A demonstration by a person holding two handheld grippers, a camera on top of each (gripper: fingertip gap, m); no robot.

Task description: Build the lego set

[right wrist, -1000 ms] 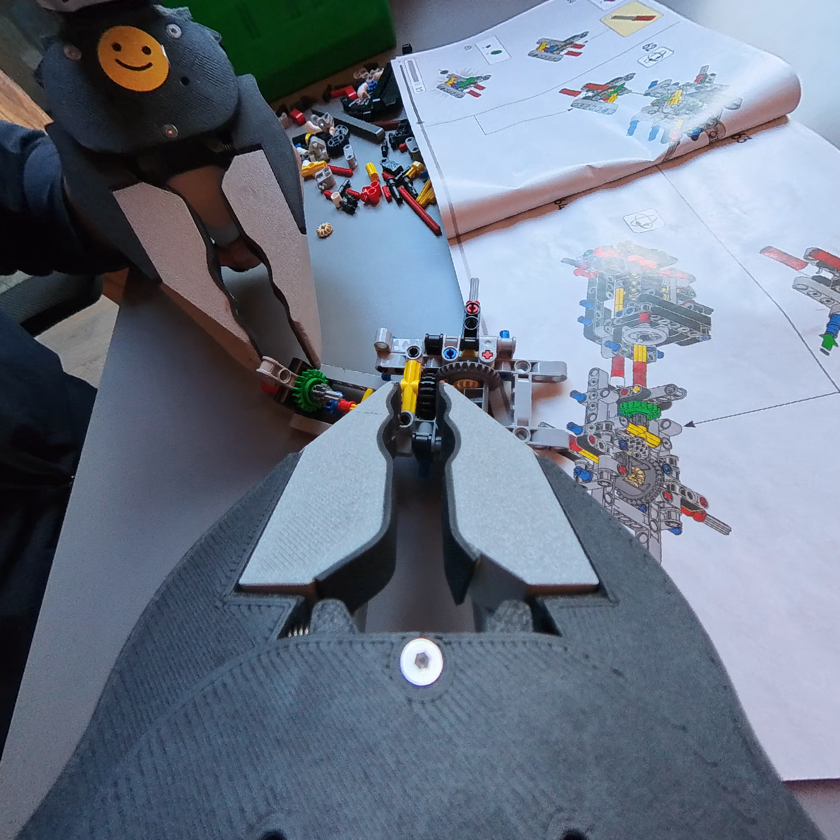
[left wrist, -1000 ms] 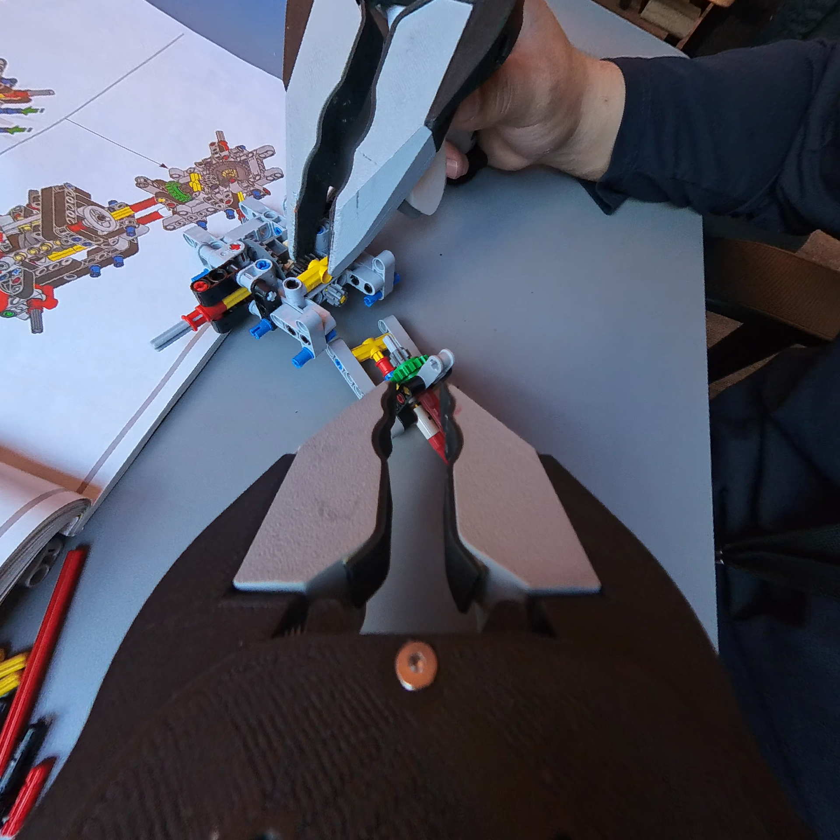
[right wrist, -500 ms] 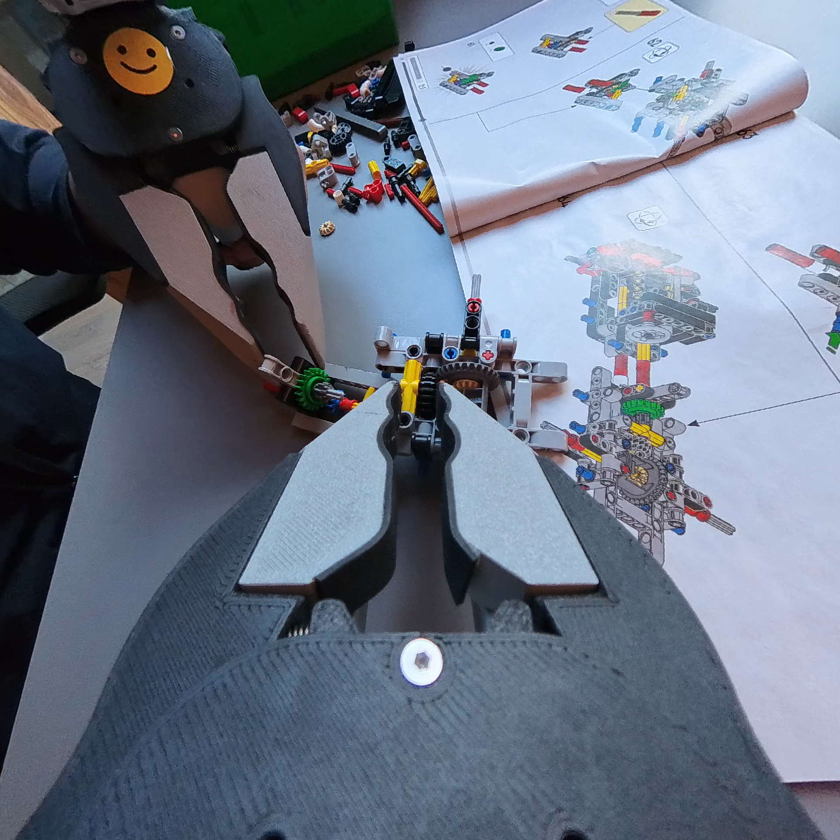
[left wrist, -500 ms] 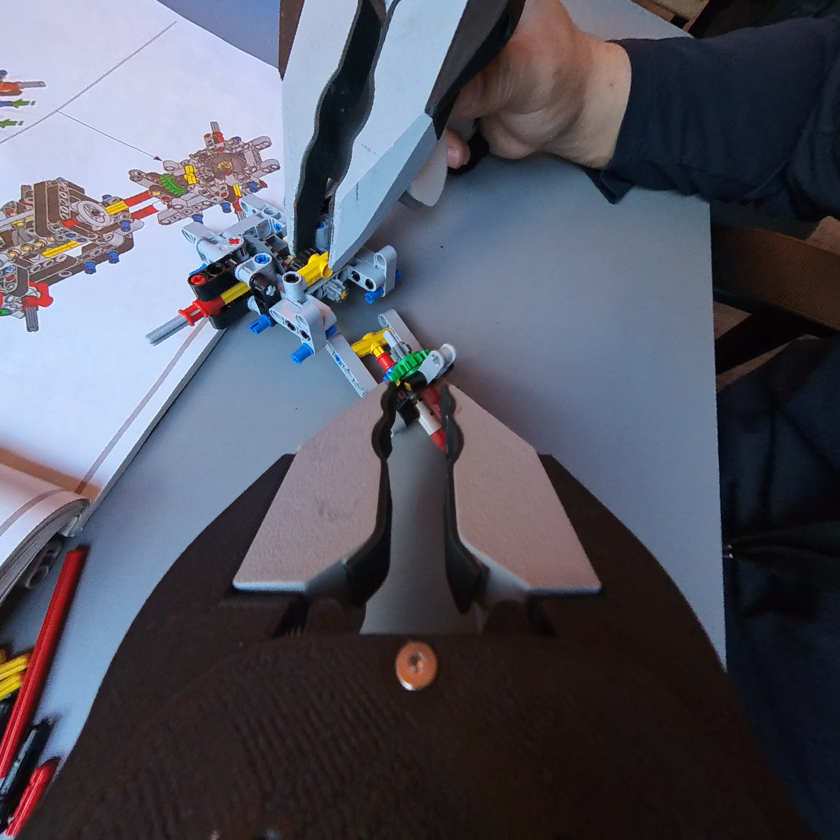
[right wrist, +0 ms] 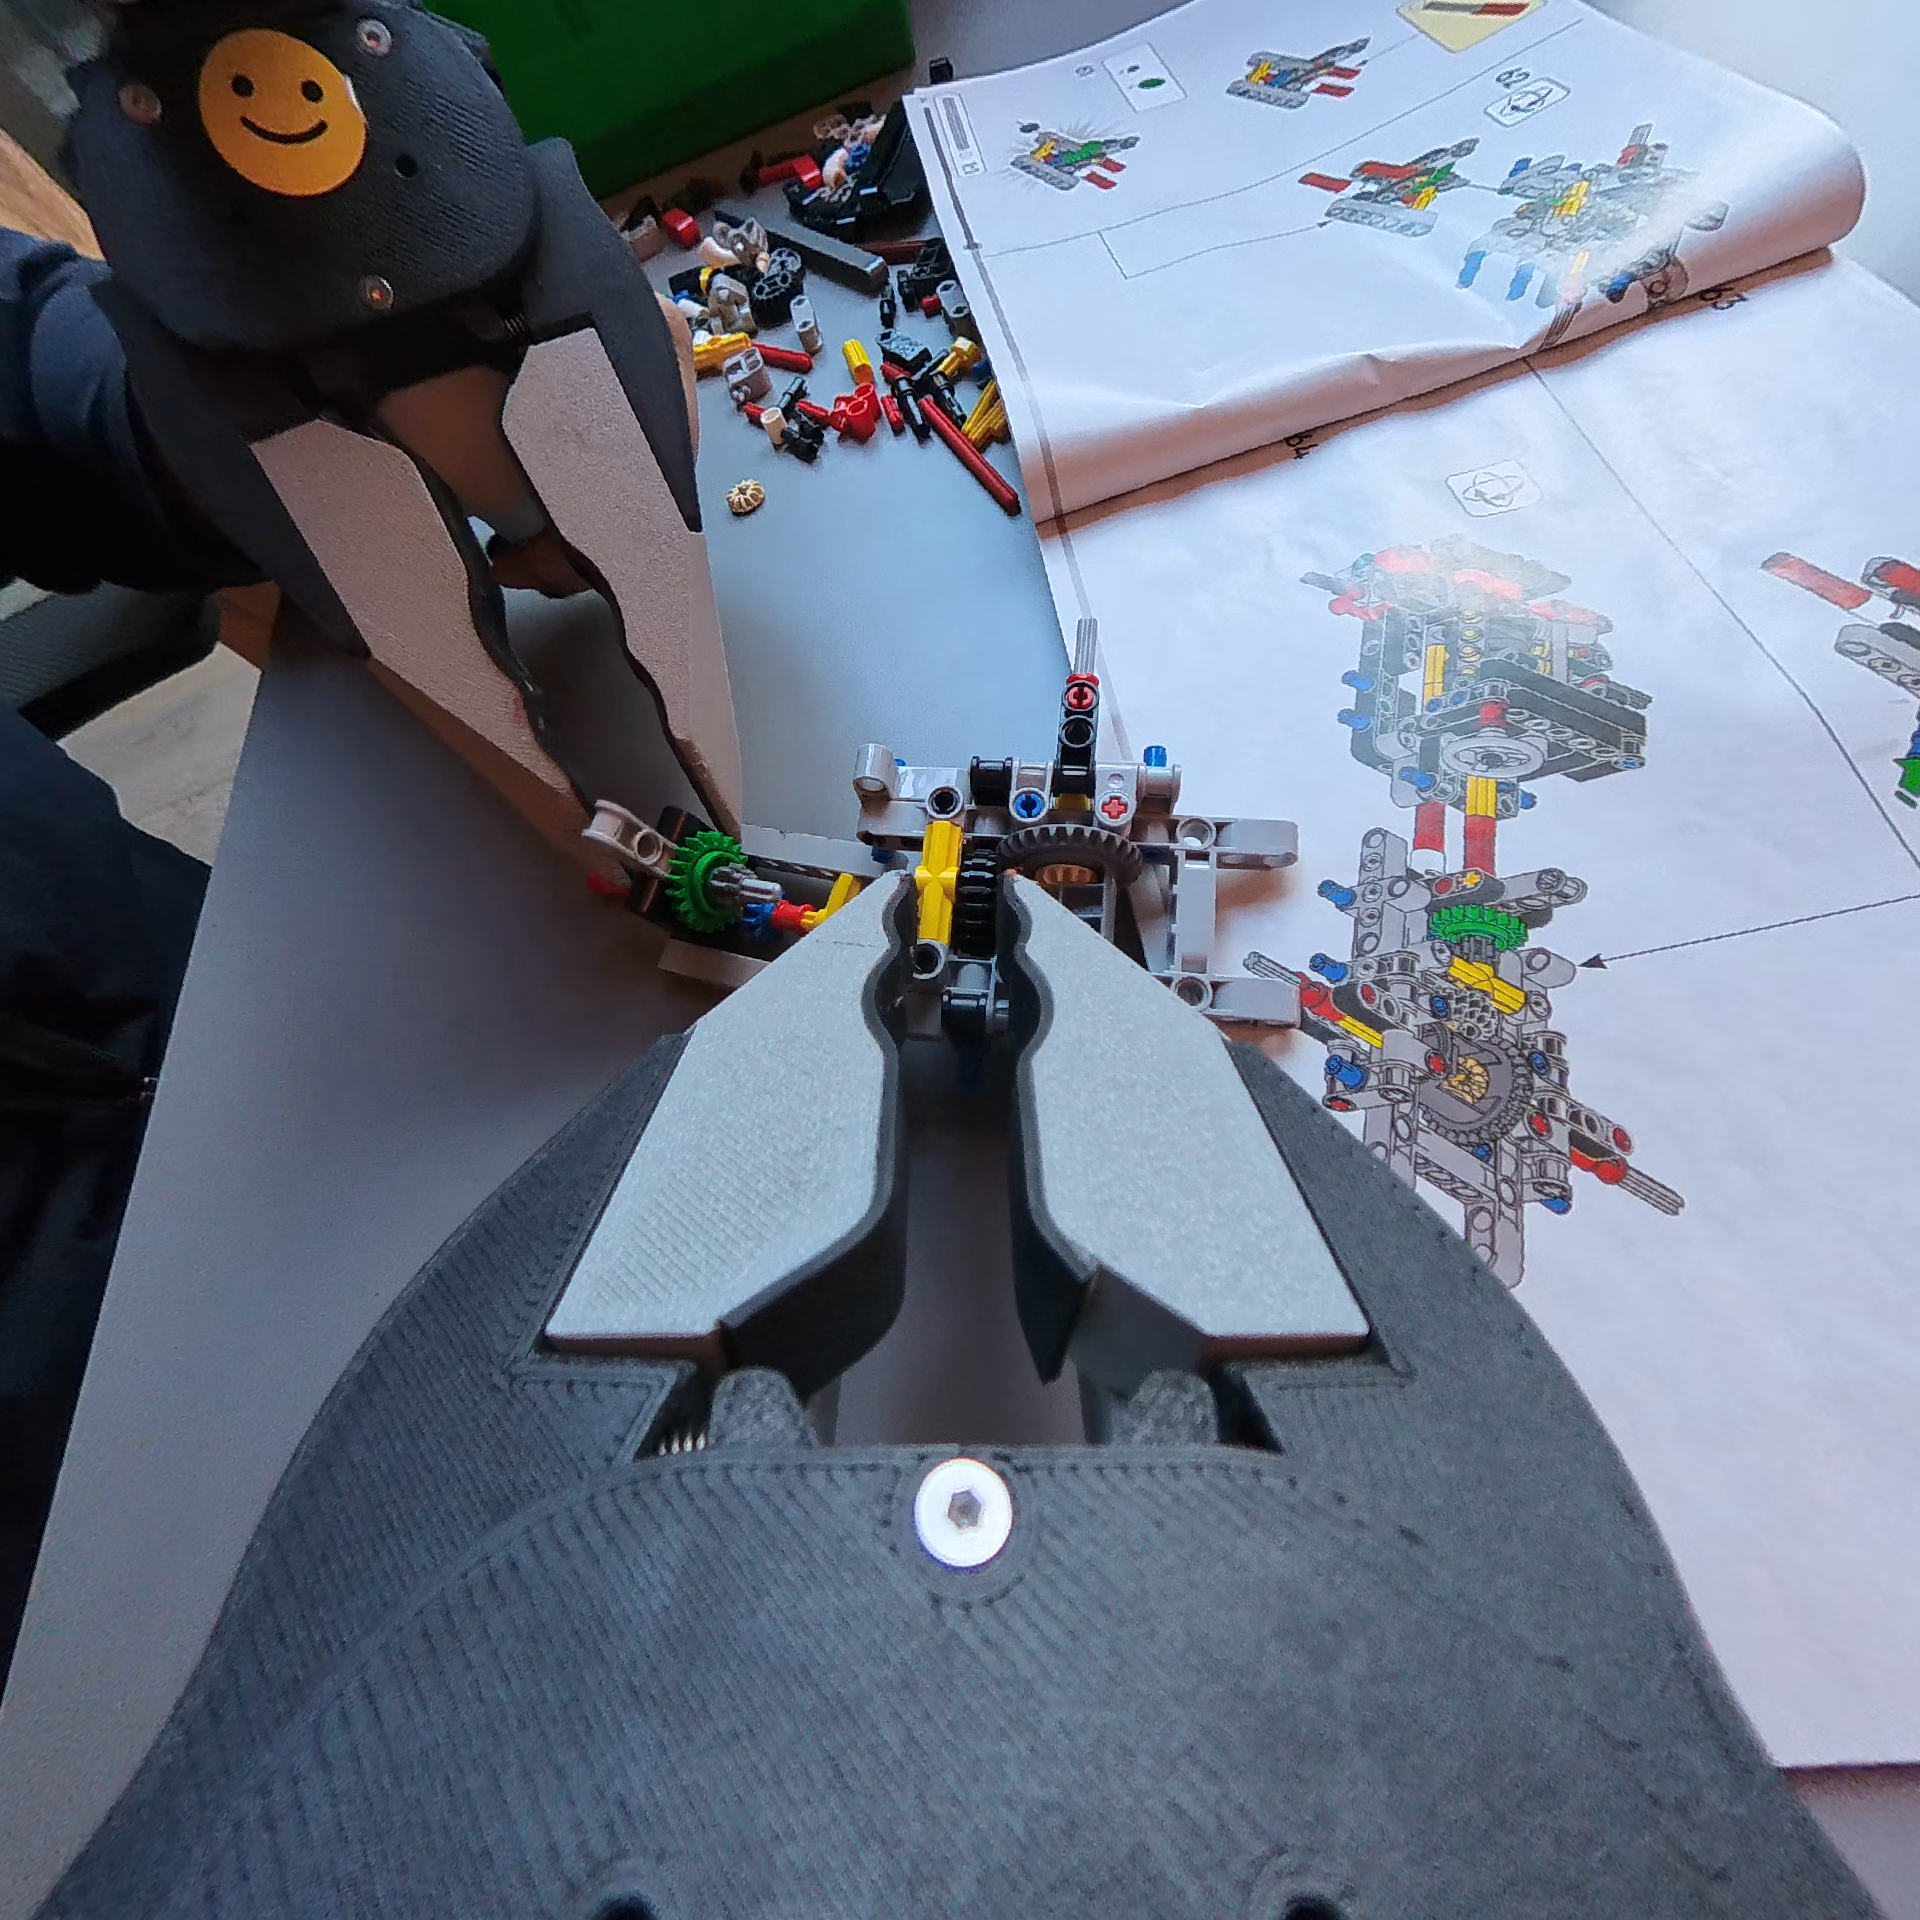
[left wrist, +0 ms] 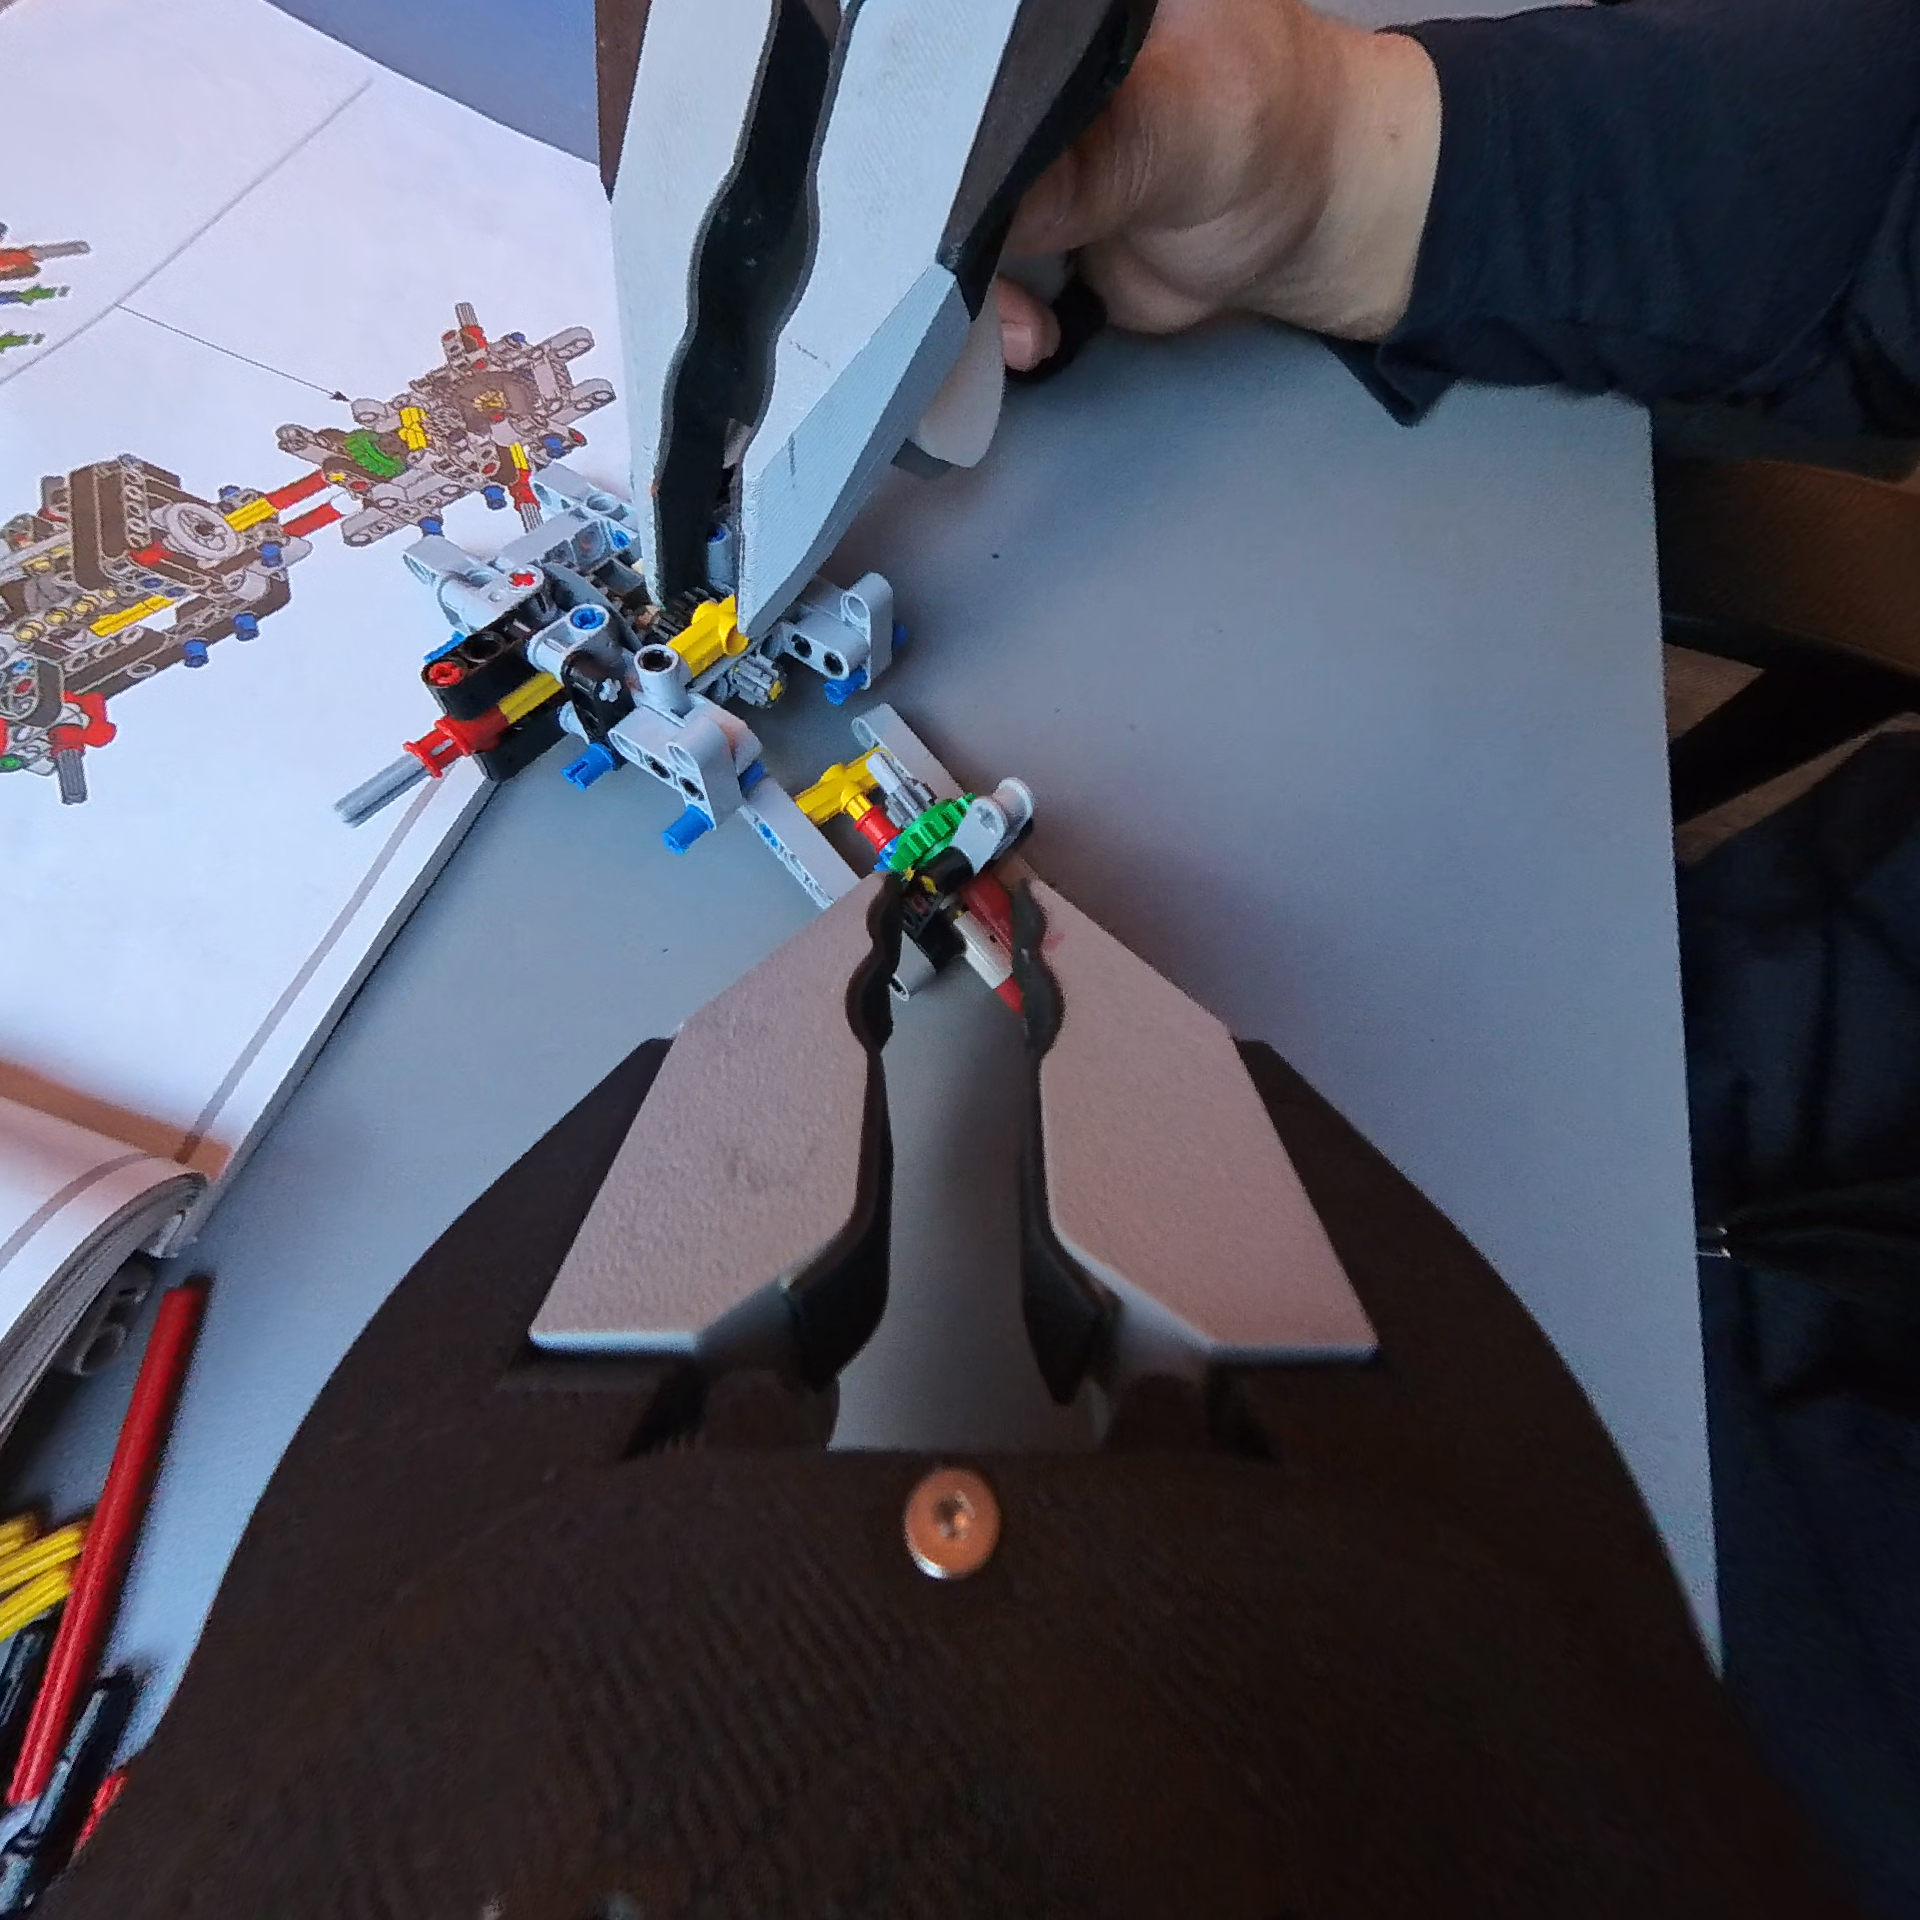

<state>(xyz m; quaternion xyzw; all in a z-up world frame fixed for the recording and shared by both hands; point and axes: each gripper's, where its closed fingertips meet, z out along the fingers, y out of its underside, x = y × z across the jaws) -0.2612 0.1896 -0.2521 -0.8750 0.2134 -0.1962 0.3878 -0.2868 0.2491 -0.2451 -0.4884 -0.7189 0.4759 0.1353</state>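
Your left gripper (left wrist: pixel 951 935) is clamped on the small sub-assembly with the green gear (left wrist: pixel 935 831), near the worktop's (left wrist: pixel 1351 727) person-side edge; keep that grip square and steady. Just beyond, your right gripper (right wrist: pixel 951 935) pinches the grey gear frame (right wrist: pixel 1039 831) at its yellow connector and black gear, half on the open instruction booklet (right wrist: pixel 1558 1455); hold it flat. Only the right wrist view shows the loose parts pile (right wrist: pixel 852 343) and green bin (right wrist: pixel 675 62) at the far edge.

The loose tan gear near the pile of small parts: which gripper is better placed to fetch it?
Probably left: it stands nearer the tan gear, though it grips the green-gear piece; right clamps the grey frame.
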